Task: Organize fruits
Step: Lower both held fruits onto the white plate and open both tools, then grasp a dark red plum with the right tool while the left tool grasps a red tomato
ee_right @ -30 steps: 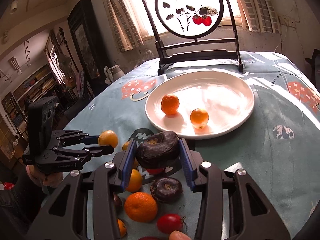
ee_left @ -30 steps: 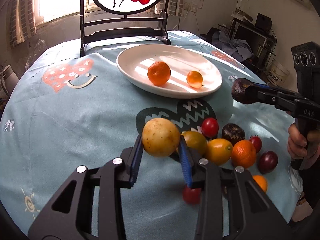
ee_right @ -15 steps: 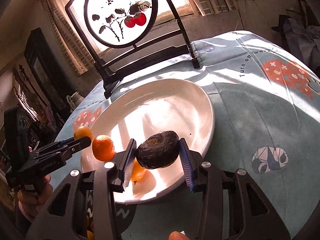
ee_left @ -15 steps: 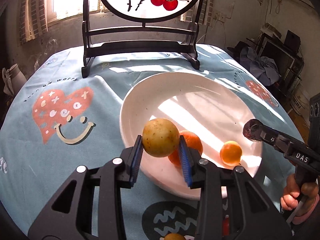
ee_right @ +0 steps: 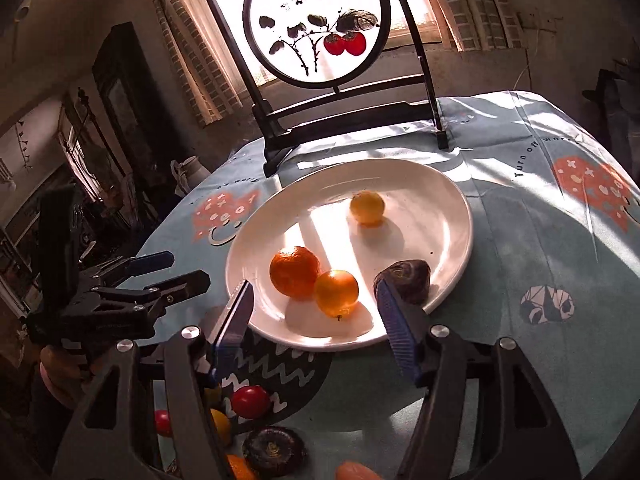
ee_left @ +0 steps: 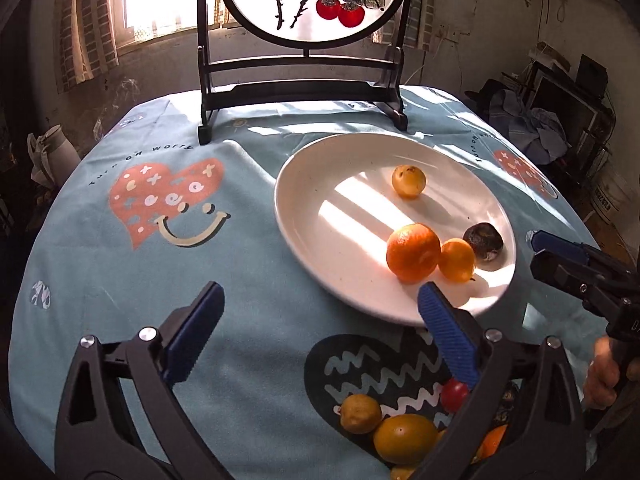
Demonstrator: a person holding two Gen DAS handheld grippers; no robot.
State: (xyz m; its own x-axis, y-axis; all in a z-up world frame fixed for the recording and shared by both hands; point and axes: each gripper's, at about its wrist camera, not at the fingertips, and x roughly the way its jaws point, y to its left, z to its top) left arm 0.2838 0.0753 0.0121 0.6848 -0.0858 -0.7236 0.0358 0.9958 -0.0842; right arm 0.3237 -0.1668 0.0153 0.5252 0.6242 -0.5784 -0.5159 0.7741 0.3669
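Observation:
The white plate (ee_left: 288, 216) (ee_right: 460, 208) holds a round yellow fruit (ee_left: 408, 181) (ee_right: 367, 208) at its far side. Nearer lie a tangerine (ee_left: 414, 252) (ee_right: 294, 276), a small orange (ee_left: 457, 260) (ee_right: 336, 292) and a dark wrinkled fruit (ee_left: 483, 240) (ee_right: 404, 278). My left gripper (ee_left: 320, 312) hangs over the cloth before the plate's near rim, its jaws opening wide with nothing between them. My right gripper (ee_right: 314, 288) is at the near rim, jaws opening and gripping nothing. The dark fruit rests just beyond its right finger (ee_right: 394, 320).
Several loose fruits lie on the cloth nearer than the plate: a yellow-brown one (ee_left: 360, 414), a yellow-orange one (ee_left: 404, 438), a red tomato (ee_right: 250, 402) and a dark one (ee_right: 274, 450). A black-framed round painted screen (ee_left: 304, 92) stands behind the plate. A hand holds each gripper.
Both grippers have let go of their fruit. The yellow fruit now lies far on the plate, the dark one near its right rim. Both pairs of jaws have spread and drawn back.

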